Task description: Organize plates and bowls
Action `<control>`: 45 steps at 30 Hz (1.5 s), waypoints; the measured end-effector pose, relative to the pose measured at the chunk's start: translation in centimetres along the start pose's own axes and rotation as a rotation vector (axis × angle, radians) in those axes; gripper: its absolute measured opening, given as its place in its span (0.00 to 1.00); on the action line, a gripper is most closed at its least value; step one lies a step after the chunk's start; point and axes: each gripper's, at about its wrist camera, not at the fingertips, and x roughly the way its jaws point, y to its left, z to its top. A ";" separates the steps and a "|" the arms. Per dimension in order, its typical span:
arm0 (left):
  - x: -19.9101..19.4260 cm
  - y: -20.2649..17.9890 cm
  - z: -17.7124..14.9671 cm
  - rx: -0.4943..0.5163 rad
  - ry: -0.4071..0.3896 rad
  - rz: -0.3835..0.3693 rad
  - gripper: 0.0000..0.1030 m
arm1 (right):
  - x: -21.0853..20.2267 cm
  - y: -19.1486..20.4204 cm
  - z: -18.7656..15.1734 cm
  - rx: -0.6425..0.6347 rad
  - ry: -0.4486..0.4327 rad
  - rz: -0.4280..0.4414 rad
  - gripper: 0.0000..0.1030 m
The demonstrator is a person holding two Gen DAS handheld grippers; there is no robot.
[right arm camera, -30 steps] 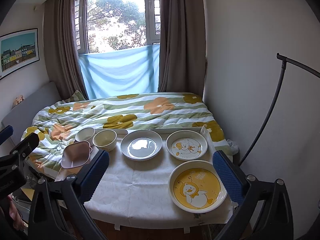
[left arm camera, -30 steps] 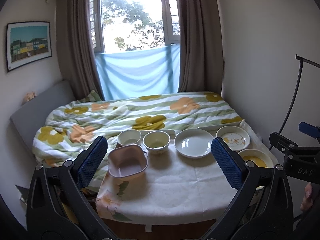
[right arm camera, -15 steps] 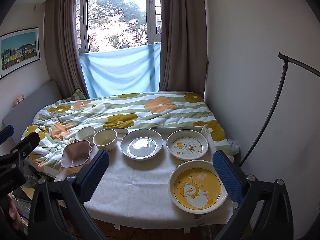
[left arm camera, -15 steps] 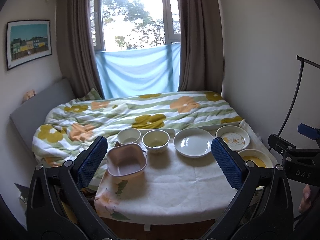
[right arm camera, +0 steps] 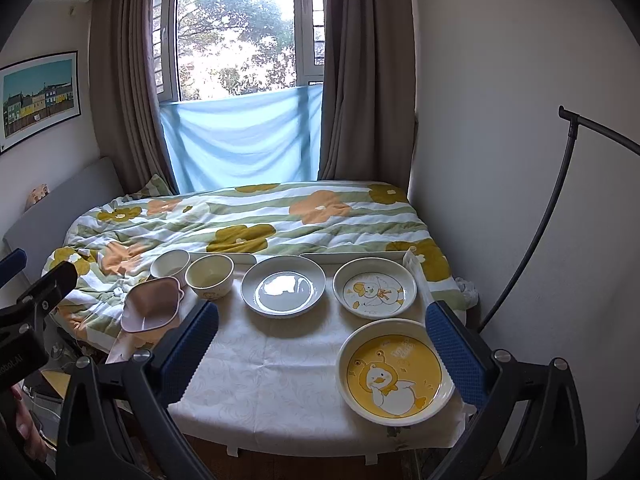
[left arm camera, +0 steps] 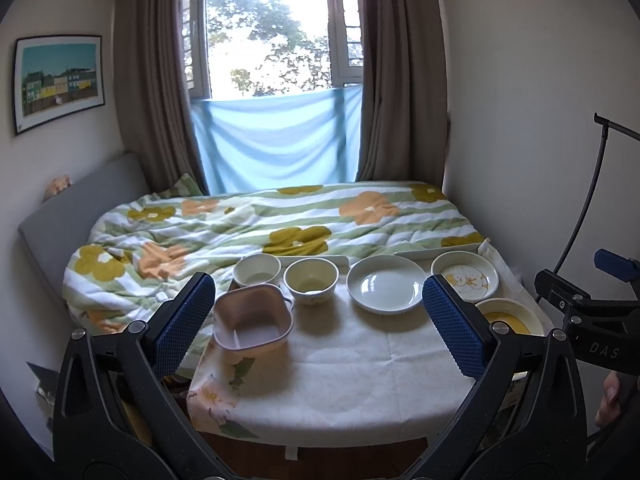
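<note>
- Left wrist view: since a second ago the framing has barely drifted; nothing on the cloth-covered desk (left arm camera: 320, 376) has moved. The left hand-held gripper (left arm camera: 320, 320) hangs wide, empty, over the matte pink squarish plastic bowl (left arm camera: 251, 323) and two glossy cream round bowls (left arm camera: 310, 282).
- Right wrist view: the right hand-held gripper (right arm camera: 320, 354) is equally wide, empty, nearest the glazed yellow duck-print plate (right arm camera: 395, 372); the plain white plate (right arm camera: 283, 286) lies beyond. Sorting looks unstarted.
</note>
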 end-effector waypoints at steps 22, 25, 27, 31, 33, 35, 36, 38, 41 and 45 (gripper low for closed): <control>0.1 -0.1 -0.1 0.000 0.001 0.001 1.00 | 0.1 0.2 -0.1 -0.001 0.001 0.001 1.00; 0.1 0.0 -0.1 0.002 0.004 -0.001 1.00 | 0.1 0.5 -0.2 -0.002 0.003 -0.002 1.00; 0.4 0.3 -0.1 0.003 0.007 -0.006 1.00 | 0.1 0.5 -0.2 -0.001 0.004 -0.002 1.00; 1.2 0.5 0.3 0.017 0.028 -0.016 1.00 | 0.4 1.0 -0.4 0.008 0.016 -0.010 1.00; 1.8 0.4 0.7 0.031 0.044 -0.025 1.00 | 0.7 1.0 -0.3 0.023 0.028 -0.017 1.00; 2.6 0.4 1.2 0.045 0.055 -0.056 1.00 | 0.9 0.7 -0.3 0.043 0.036 -0.027 1.00; 3.2 0.2 1.3 0.055 0.062 -0.072 1.00 | 1.1 0.5 -0.5 0.054 0.042 -0.035 1.00; 4.4 -0.3 1.5 0.081 0.073 -0.111 1.00 | 1.4 0.1 -1.0 0.074 0.061 -0.065 1.00; 6.7 -1.8 1.3 0.129 0.093 -0.165 1.00 | 2.0 -1.2 -2.1 0.113 0.097 -0.121 1.00; 10.7 -4.9 0.4 0.190 0.168 -0.267 1.00 | 3.3 -4.1 -4.1 0.181 0.136 -0.188 1.00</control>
